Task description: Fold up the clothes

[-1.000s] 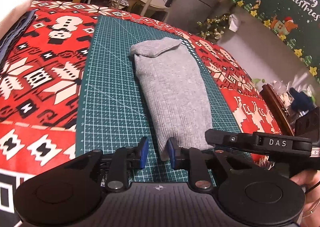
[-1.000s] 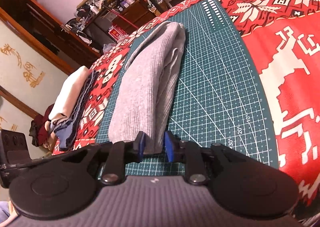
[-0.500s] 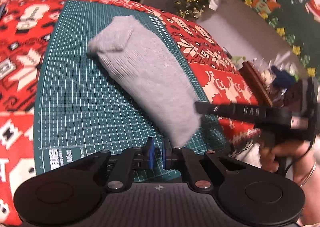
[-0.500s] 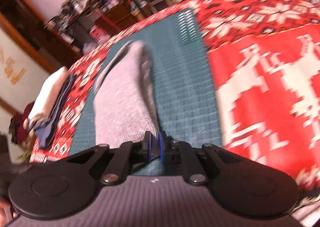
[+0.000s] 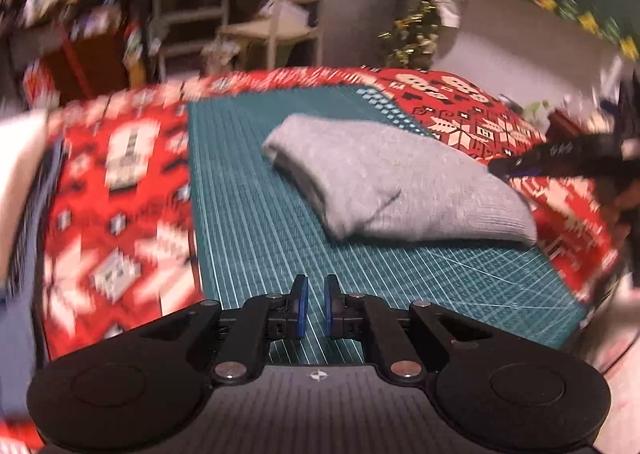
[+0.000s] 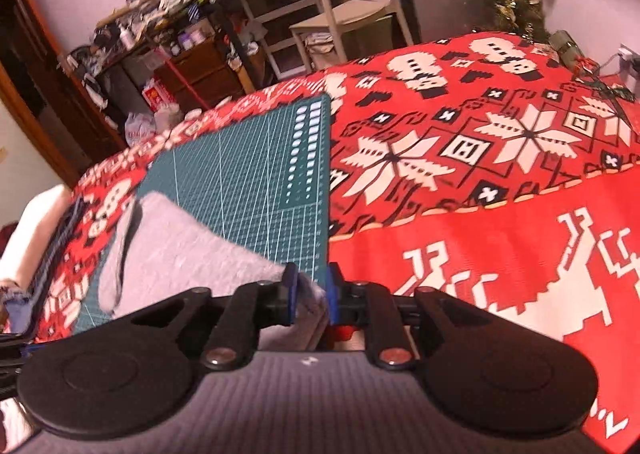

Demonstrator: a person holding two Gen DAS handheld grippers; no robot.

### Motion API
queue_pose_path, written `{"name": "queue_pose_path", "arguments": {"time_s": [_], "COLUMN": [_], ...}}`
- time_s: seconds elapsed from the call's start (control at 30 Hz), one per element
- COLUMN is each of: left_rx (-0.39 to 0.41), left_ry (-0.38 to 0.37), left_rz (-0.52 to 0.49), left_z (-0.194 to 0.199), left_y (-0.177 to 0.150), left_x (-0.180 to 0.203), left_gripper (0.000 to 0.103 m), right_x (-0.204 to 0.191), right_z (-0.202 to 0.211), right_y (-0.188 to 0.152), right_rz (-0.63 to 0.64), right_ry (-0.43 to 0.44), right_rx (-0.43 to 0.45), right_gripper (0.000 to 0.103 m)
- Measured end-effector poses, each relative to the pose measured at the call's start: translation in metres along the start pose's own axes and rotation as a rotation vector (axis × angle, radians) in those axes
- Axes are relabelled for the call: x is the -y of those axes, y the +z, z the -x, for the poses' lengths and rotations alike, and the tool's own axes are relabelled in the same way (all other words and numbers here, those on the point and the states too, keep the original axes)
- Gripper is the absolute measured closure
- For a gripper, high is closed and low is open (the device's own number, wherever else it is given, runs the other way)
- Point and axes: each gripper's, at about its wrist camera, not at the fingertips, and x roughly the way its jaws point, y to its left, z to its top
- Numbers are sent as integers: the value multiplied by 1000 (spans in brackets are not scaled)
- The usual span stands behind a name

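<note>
Left wrist: soft grey ribbed garment (image 5: 400, 185) — folded on gridded mat (image 5: 256, 238).

Lying across the far right half of the green mat (image 5: 248, 221), folded grey garment (image 5: 400, 181) blocking that side. Leaving bare mat along the near and left edges. Crowding the red cloth's (image 5: 120, 189) left edge: stacked clothes (image 6: 36, 230).

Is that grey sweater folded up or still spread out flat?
Folded. The grey sweater lies as a compact bundle on the green mat, its layered edges showing.
</note>
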Motion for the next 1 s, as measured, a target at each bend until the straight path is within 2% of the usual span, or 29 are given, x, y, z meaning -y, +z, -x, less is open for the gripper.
{"name": "queue_pose_path", "arguments": {"time_s": [0.07, 0.2, 0.27, 0.43, 0.5, 0.57, 0.6, 0.63, 0.7, 0.73, 0.83, 1.0], "left_rx": [15, 0, 6, 17, 26, 33, 36, 39, 35, 33, 21, -33], "left_ry": [13, 8, -1, 12, 19, 20, 16, 0, -11, -12, -27, -84], "left_rz": [-77, -163, -187, -246, -257, -264, -267, -269, -276, -279, -283, -288], "left_z": [-10, -36, -40, -49, -50, -52, -53, -53, -52, -51, -41, -19], "left_y": [7, 16, 16, 20, 20, 21, 22, 23, 25, 26, 32, 38], "left_x": [5, 12, 15, 21, 22, 21, 20, 20, 20, 20, 18, 13], "left_gripper": [93, 93, 92, 78, 78, 77, 82, 94, 96, 97, 98, 98], "right_x": [0, -8, -10, -20, -27, -31, -33, -35, -40, -42, -48, -40], "right_z": [12, 36, 47, 53, 47, 47, 47, 46, 43, 43, 47, 56], "right_y": [-4, -18, -29, -54, -60, -63, -63, -63, -64, -64, -63, -59], "right_rz": [1, 26, 26, 101, 153, 165, 167, 175, 214, 234, 285, 271], "right_ry": [9, 26, 45, 48, 35, 42, 48, 47, 21, 17, 13, 23], "right_rx": [9, 1, -4, -80, -117, -111, -103, -100, -113, -118, -120, -135], "right_gripper": [79, 78, 73, 68, 68, 68, 68, 69, 82, 96, 99, 100]}}
